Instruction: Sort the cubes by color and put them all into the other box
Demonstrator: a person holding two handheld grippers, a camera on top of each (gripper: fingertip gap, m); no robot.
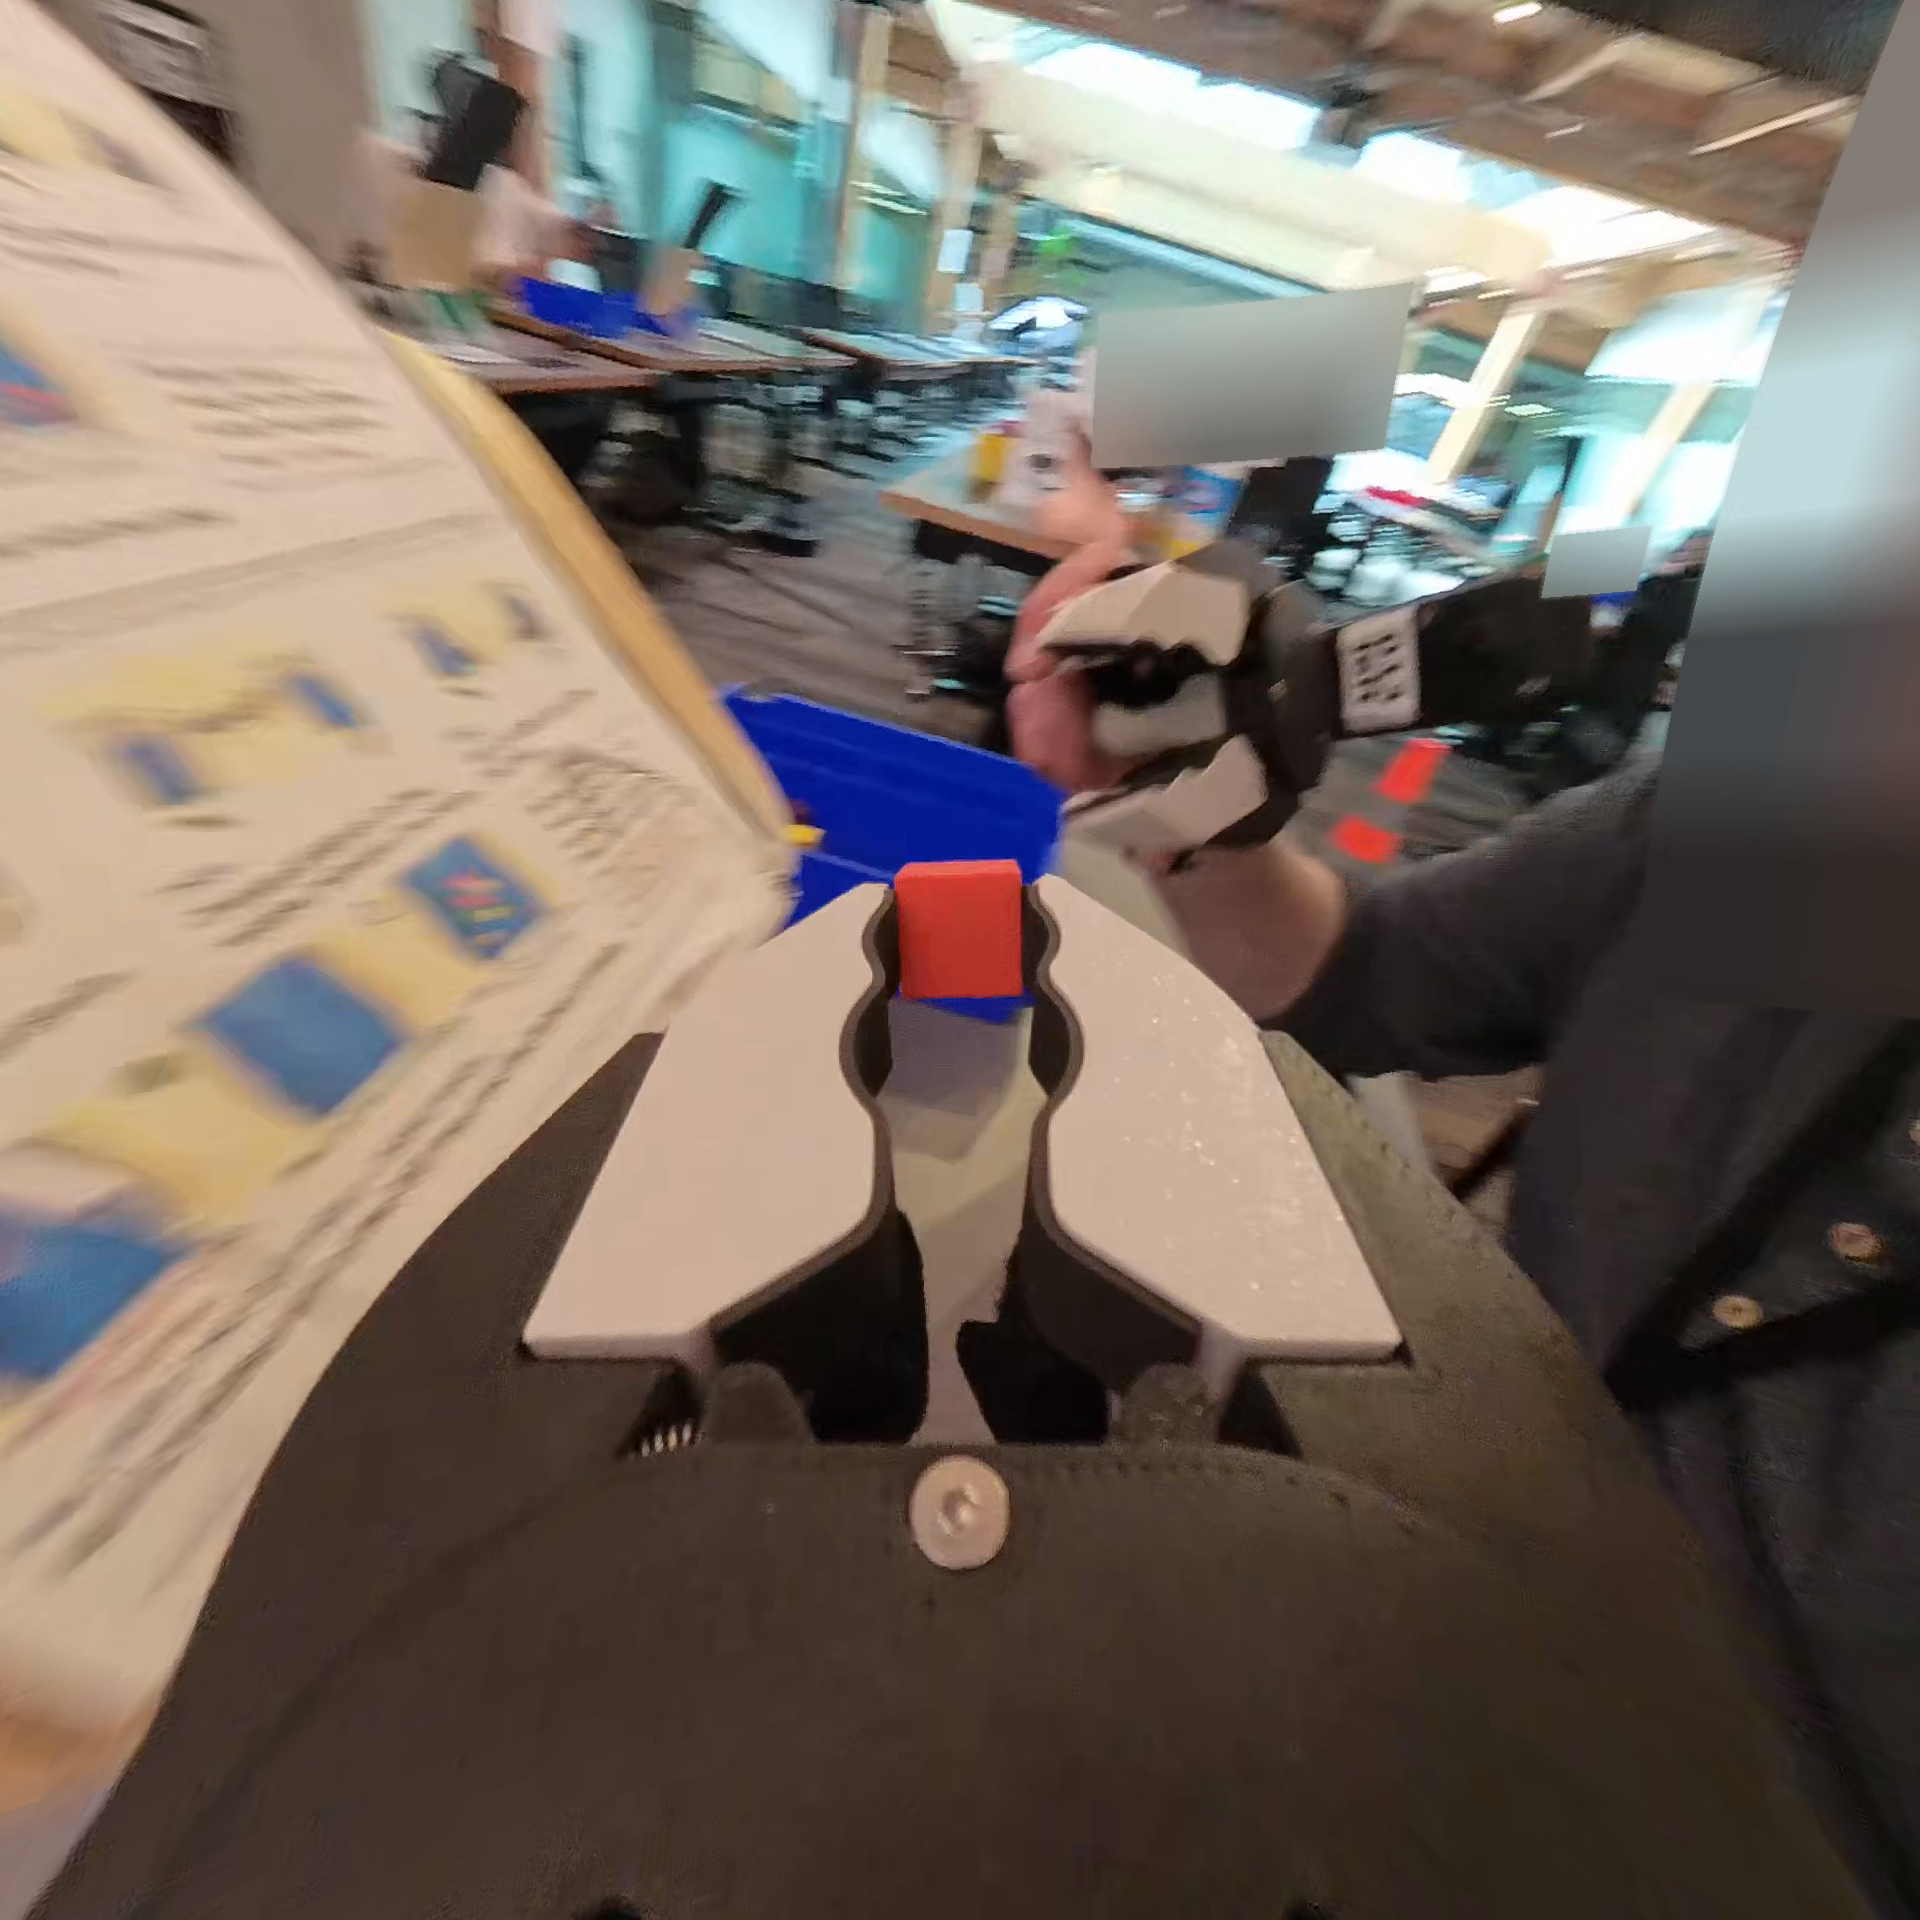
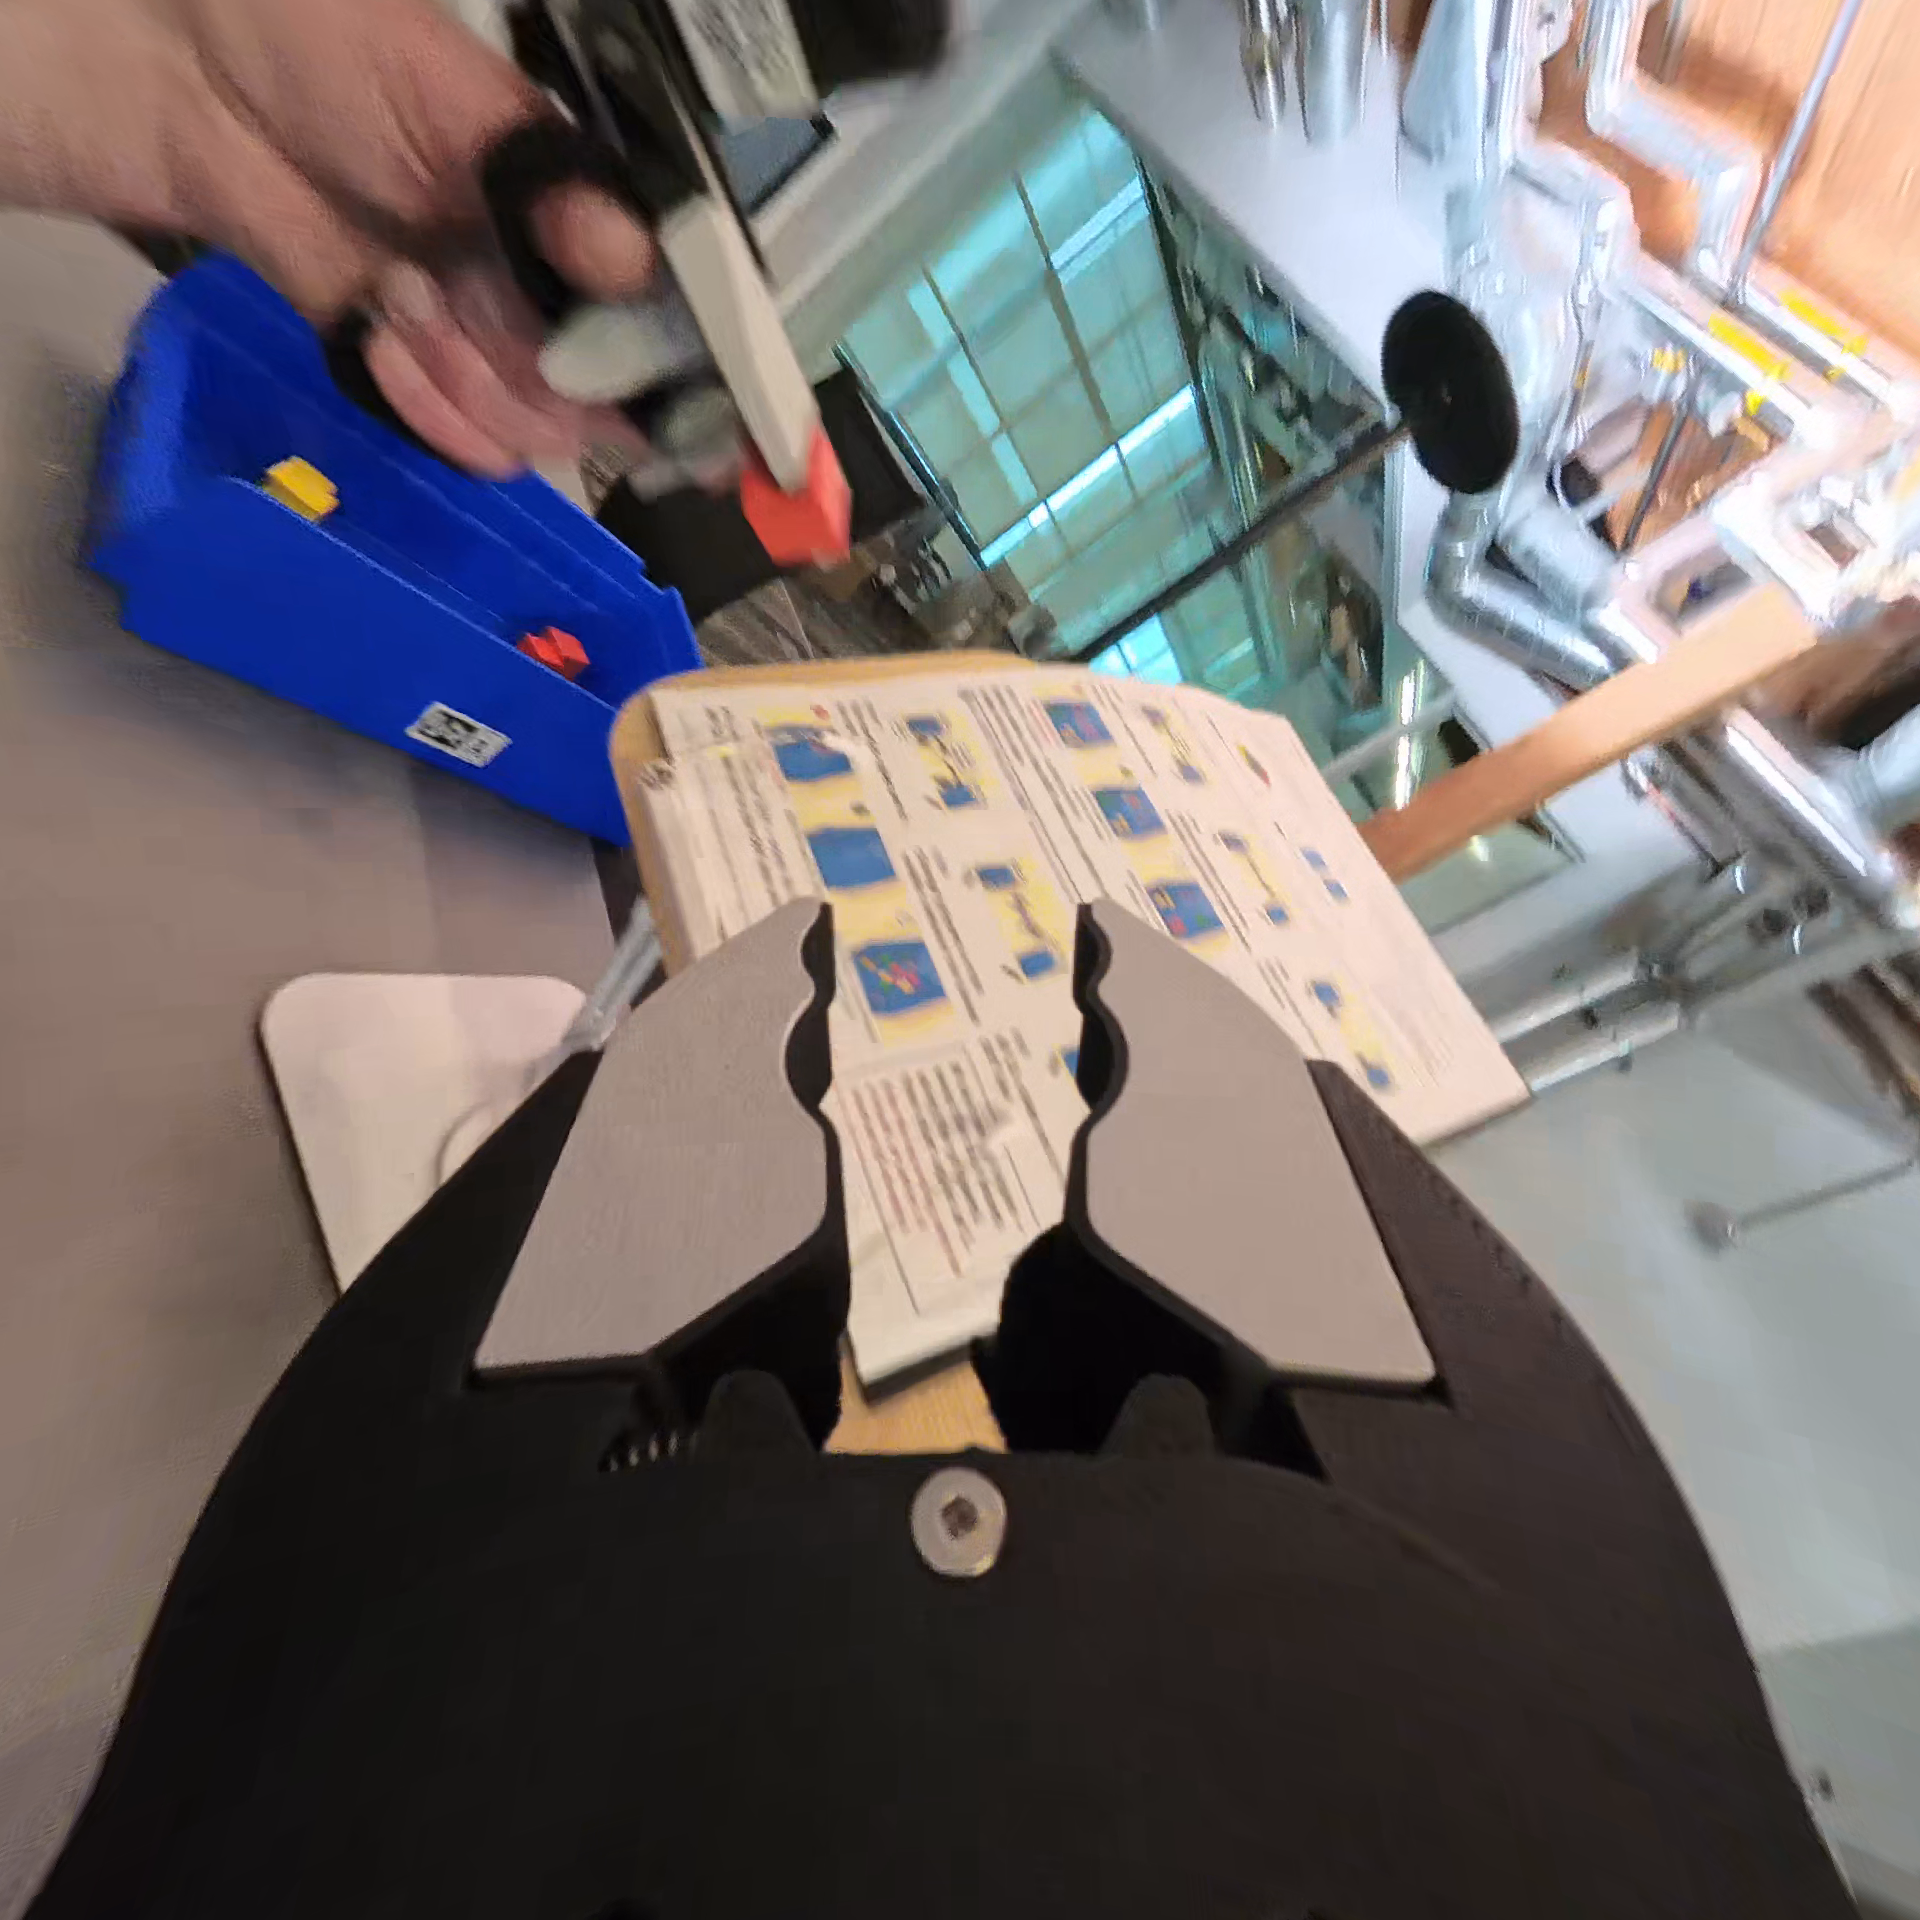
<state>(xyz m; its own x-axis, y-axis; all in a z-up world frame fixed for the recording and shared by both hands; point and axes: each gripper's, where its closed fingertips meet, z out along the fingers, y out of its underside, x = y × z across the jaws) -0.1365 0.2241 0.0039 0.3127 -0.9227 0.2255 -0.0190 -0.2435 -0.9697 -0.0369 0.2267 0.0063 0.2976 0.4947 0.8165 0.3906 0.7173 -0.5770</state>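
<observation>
Now left gripper (image 1: pixel 958 940) clamps red cube (image 1: pixel 956 930); right gripper (image 2: pixel 954 971) open, bare.

Red cube (image 1: pixel 958 940); blue box (image 2: pixel 343 613); yellow cube (image 2: pixel 299 486)

My two tongs, left (image 1: pixel 958 904) and right (image 2: pixel 954 935), one red cube (image 1: pixel 956 930) pinched in my left, one blue box (image 2: pixel 343 613), inside it one yellow cube (image 2: pixel 299 486), one red cube (image 2: pixel 553 650), one printed instruction board (image 2: pixel 1049 883)
</observation>
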